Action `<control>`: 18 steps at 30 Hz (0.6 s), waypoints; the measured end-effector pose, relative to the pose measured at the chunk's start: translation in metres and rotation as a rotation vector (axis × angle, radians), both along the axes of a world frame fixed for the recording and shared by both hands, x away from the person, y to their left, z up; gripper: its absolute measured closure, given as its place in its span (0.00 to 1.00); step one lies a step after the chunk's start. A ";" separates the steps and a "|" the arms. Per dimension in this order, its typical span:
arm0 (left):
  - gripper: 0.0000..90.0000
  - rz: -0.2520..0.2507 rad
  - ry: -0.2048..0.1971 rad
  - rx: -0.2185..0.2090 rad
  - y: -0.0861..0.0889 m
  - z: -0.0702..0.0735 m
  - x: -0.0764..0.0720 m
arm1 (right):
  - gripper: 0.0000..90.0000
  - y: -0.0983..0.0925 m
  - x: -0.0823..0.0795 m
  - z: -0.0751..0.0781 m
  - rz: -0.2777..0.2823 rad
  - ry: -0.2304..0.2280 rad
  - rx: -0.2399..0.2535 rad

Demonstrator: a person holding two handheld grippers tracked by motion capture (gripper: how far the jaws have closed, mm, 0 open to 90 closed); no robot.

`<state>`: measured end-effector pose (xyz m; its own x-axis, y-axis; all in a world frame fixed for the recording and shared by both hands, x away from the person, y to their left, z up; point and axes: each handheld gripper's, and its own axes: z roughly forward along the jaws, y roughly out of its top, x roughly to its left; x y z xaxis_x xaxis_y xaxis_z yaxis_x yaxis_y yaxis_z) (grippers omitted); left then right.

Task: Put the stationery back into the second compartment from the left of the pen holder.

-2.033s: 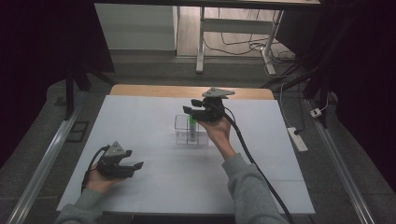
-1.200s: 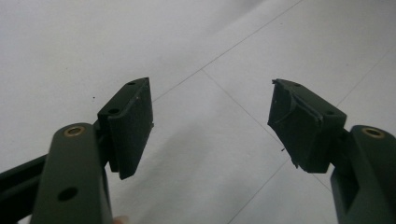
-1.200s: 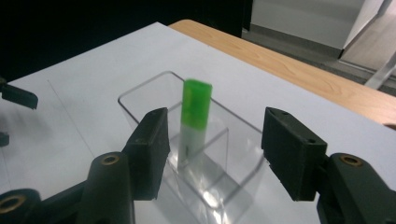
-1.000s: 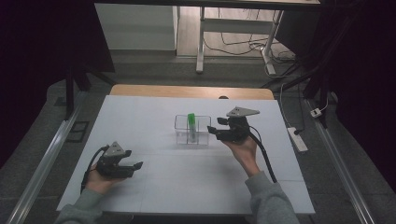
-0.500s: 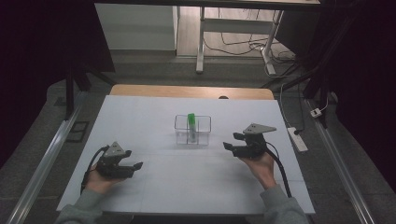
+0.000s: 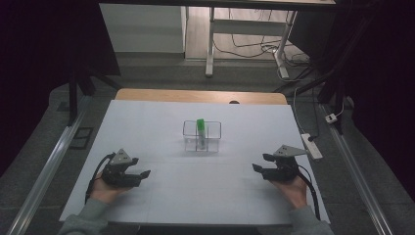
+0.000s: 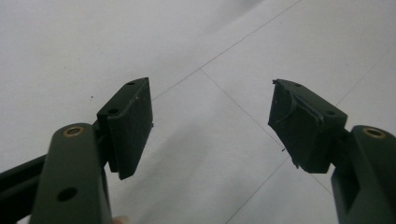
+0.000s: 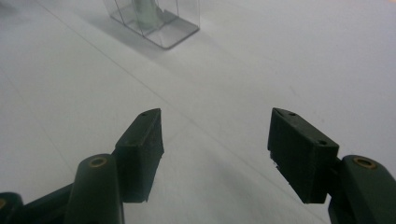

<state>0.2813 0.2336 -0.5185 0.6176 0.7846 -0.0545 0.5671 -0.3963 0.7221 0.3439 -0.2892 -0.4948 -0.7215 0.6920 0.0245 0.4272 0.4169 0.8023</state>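
A clear plastic rack (image 6: 202, 136) stands mid-table with a green-capped tube (image 6: 200, 126) upright in it. My right gripper (image 6: 260, 162) rests low at the front right of the white sheet, well away from the rack. Its jaws have just been opening and stand open with nothing between them. The right gripper view shows its open pads (image 8: 215, 135) over bare sheet, with the rack (image 8: 159, 23) farther off at the top. My left gripper (image 6: 141, 166) lies at the front left, open and empty. Beneath its pads (image 7: 212, 121) is only white surface.
The white sheet (image 6: 205, 196) covers most of the table, and a wooden edge (image 6: 200, 95) shows at the far side. A white power strip (image 6: 311, 145) lies just off the right edge. Desk legs and cables stand on the floor beyond.
My right gripper has moved from the rack out to the right and toward the front, sinking near the sheet, with the tube standing in the rack. My left gripper has stayed put.
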 end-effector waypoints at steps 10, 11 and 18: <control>0.34 -0.003 -0.001 -0.001 0.001 0.000 0.001 | 0.39 -0.010 -0.008 -0.007 -0.009 0.013 -0.009; 0.34 -0.003 -0.002 -0.001 0.001 0.000 0.001 | 0.39 -0.011 -0.008 -0.007 -0.009 0.011 -0.005; 0.33 -0.001 -0.001 -0.005 0.001 0.000 0.001 | 0.38 -0.011 -0.008 -0.006 -0.010 0.004 -0.019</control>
